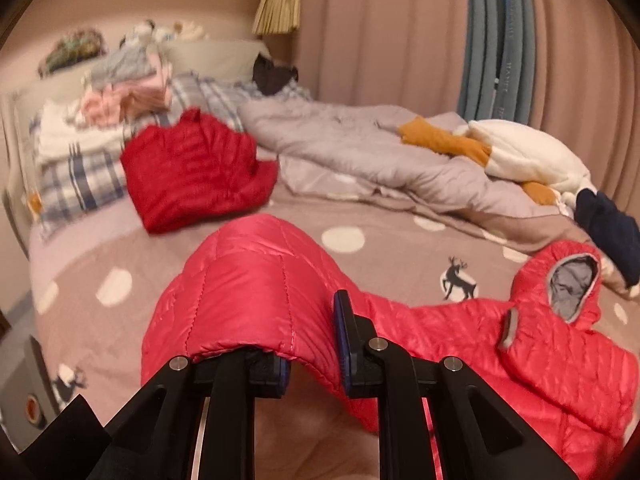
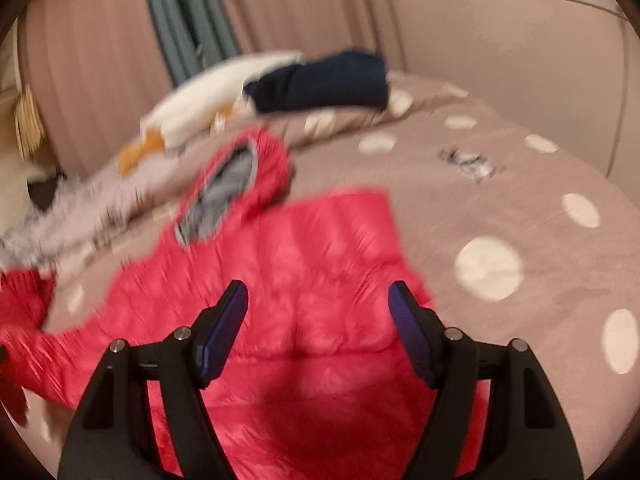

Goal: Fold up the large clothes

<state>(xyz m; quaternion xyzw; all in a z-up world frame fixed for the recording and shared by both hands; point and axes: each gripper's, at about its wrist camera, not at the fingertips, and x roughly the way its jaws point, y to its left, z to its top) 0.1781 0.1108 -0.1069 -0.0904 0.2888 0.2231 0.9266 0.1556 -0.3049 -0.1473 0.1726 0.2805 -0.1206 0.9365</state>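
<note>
- Jacket (image 1: 248,280), pink quilted, lies across the dotted bedspread (image 1: 400,224); one section is lifted at lower centre of the left wrist view, the hood (image 1: 572,284) at right.
- Left gripper (image 1: 312,364) pinches that raised fabric, its jaws pressed together on it.
- Right gripper (image 2: 318,332) hangs over the jacket's body, jaws spread, nothing between them.
- Risk: slick padded fabric could slip from the pinch while carried over, leaving a crooked fold.
- Risk: the right jaws might catch one layer only, so the jacket bunches.

Pink quilted jacket (image 1: 256,280), taupe white-dotted bedspread (image 1: 380,224), folded red jacket (image 1: 192,168)
</note>
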